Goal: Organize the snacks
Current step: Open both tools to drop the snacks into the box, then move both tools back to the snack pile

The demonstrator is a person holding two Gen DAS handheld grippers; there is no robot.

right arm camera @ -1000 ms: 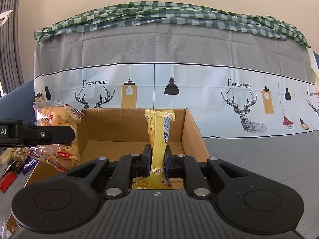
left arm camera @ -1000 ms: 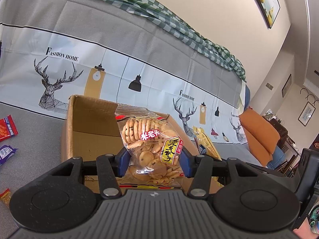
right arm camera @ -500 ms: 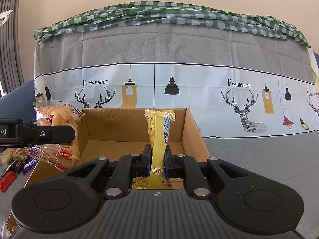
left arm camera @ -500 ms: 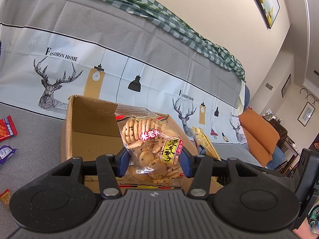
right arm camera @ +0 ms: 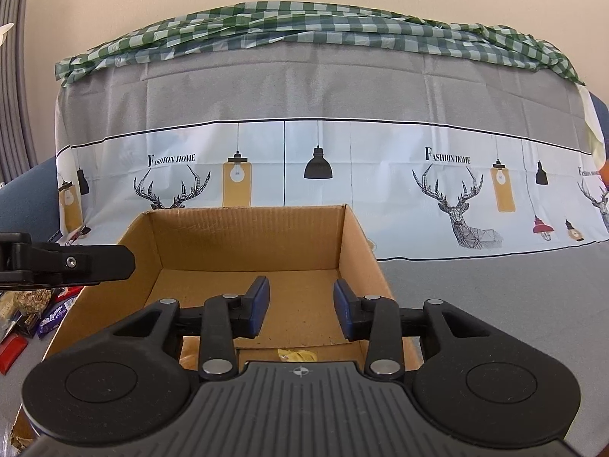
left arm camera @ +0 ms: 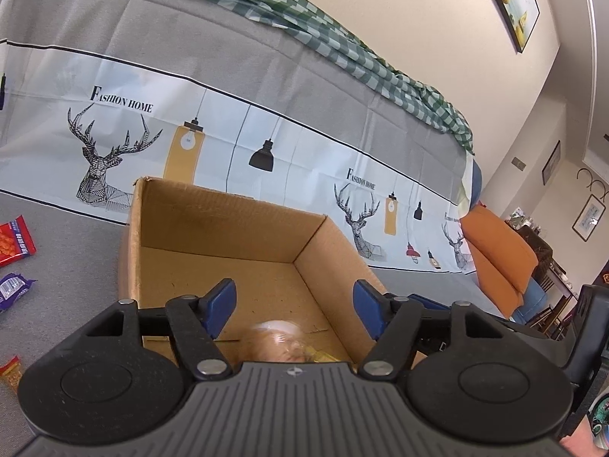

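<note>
Both grippers hang over an open cardboard box (left arm camera: 228, 205) (right arm camera: 247, 217) on the grey cloth. My left gripper (left arm camera: 295, 306) has its jaws opening with nothing between the blue pads; a clear cookie bag (left arm camera: 278, 344), blurred, lies low in the box just under it. My right gripper (right arm camera: 300, 308) also has its jaws opening and empty, and a yellow snack packet (right arm camera: 297, 354) lies on the box floor below it. In the right wrist view, one finger of the left gripper (right arm camera: 76, 262) reaches in from the left over the box rim.
Loose snacks lie on the grey cloth left of the box: a red packet (left arm camera: 15, 240), a purple one (left arm camera: 13, 289), an orange one (left arm camera: 11, 371), and several wrappers (right arm camera: 34, 312). A deer-print cloth backdrop (right arm camera: 323, 160) rises behind the box. Orange cushions (left arm camera: 498, 255) lie at right.
Both grippers have opened. The cookie bag left the left jaws and dropped into the box; the yellow packet left the right jaws and now lies on the box floor.
</note>
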